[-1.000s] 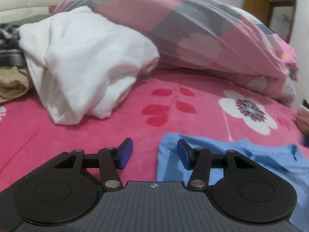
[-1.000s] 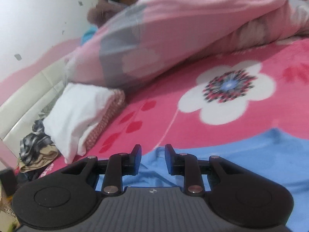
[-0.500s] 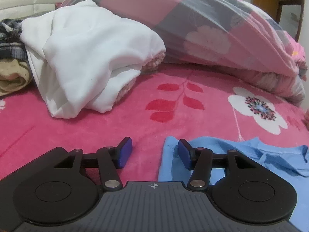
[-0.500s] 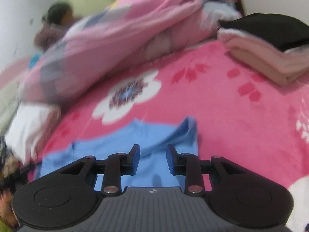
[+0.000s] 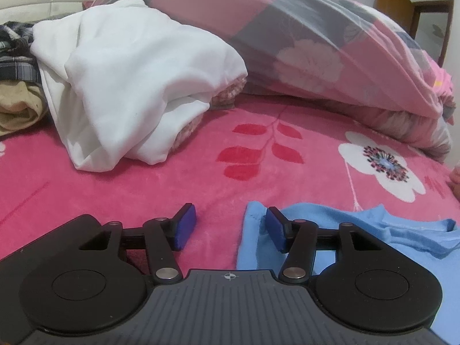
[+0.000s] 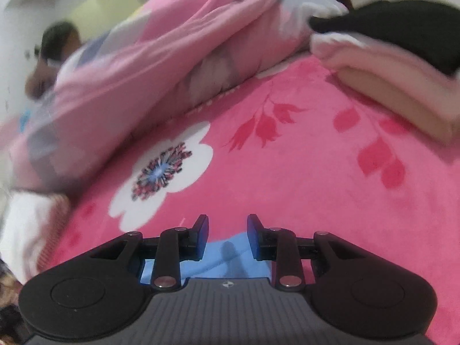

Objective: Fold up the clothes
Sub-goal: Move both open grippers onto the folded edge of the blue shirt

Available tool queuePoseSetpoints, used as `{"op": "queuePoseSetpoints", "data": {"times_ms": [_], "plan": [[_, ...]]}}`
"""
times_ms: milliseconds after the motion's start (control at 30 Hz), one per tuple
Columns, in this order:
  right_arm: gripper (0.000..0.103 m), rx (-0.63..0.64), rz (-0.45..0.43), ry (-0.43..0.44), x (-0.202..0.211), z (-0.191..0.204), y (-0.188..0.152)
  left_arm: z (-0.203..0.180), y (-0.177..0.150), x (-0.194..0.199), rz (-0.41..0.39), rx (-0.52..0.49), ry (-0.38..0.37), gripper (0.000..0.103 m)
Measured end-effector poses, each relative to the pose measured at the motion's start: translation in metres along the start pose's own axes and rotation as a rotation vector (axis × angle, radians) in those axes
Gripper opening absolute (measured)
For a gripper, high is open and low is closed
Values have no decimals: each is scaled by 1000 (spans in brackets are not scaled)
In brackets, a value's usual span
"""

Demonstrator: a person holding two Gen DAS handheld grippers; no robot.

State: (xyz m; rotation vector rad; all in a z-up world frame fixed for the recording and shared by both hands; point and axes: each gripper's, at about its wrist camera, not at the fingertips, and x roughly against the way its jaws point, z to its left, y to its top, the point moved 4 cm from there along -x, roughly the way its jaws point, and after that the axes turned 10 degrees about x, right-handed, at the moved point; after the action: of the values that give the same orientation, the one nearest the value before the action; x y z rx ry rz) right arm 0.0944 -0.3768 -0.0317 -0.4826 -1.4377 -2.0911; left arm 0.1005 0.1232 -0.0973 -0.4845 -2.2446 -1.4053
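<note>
A light blue garment (image 5: 359,238) lies flat on the pink floral blanket (image 5: 201,178), reaching from the lower middle to the right edge of the left wrist view. My left gripper (image 5: 230,227) is open and low over the blanket, its right finger over the garment's left edge and its left finger over bare blanket. In the right wrist view, part of the blue garment (image 6: 227,254) shows between and beneath my right gripper (image 6: 227,235), which is open over it with nothing gripped.
A crumpled white garment (image 5: 138,86) and plaid and tan clothes (image 5: 17,86) lie at the back left. A rolled pink and grey quilt (image 5: 302,43) runs along the back. Folded pink and black clothes (image 6: 396,66) are stacked at the right. A person (image 6: 54,54) sits behind the quilt.
The right gripper has swung rightward and forward over the blue garment's far edge, bringing the folded stack into view. The left gripper has stayed near the garment's left edge, slightly lower.
</note>
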Motion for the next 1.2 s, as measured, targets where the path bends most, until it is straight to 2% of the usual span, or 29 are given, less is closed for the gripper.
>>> {"op": "queuePoseSetpoints", "data": {"times_ms": [200,300,400,533,600,733,800,867,933,1067,1200], "plan": [[35,-34,34,-11,6,-25,-9,5,6,15,-10,43,-29,55],[35,40,32,27,13,-9,-10,1,6,29,-22,14,-31,55],[35,226,60,121,13,35,-12,-4,4,39,-28,-39,-26,55],[35,510,227,308,-12,114,-23,-11,-3,42,-6,-85,0,55],[34,584,311,370,-34,147,-30,-11,-5,42,13,-87,3,55],[33,507,394,353,-93,168,-23,-8,-6,43,46,-92,2,55],[33,406,325,297,-100,156,-7,-7,-6,43,63,-95,1,55],[35,304,225,253,-94,140,11,-5,-7,43,79,-98,0,55],[35,207,169,284,-74,120,18,-4,-7,43,96,-101,0,55],[35,123,98,259,-26,75,15,-2,-7,38,113,-70,-16,55],[41,77,56,170,10,22,8,-1,-4,28,110,-21,-42,54]]}}
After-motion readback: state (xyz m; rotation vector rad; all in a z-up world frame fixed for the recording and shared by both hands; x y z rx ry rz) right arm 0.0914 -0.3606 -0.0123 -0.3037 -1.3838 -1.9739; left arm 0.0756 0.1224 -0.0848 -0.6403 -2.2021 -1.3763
